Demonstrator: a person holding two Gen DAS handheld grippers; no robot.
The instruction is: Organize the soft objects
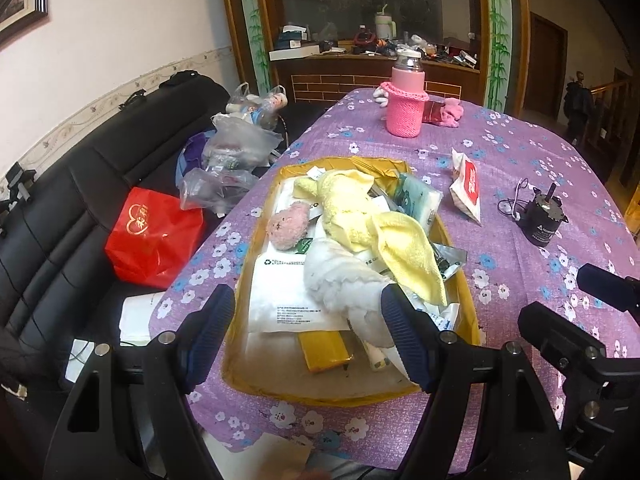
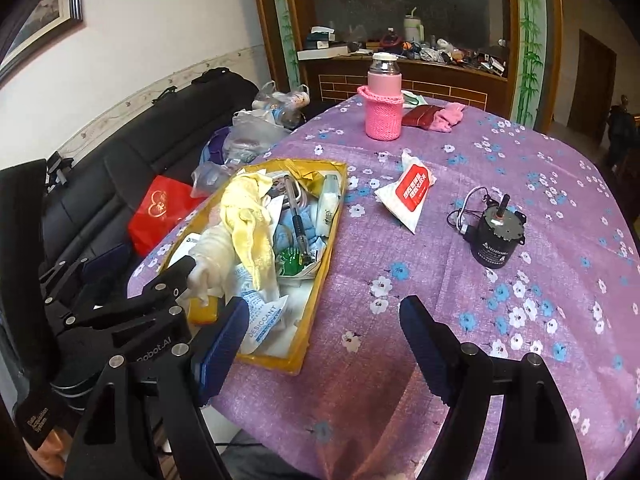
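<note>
Purple flowered cloth covers the desk, a black sofa beside it. Both tongs are spread and hold nothing: the left tongs (image 1: 308,312) hover over the near end of the yellow tray (image 1: 468,248), the right tongs (image 2: 324,340) over bare cloth just right of it. A white plush (image 1: 340,280) lies between the left fingertips, under a yellow towel (image 1: 360,216). Lower squarely, close on the plush alone, and avoid snagging the towel.
</note>
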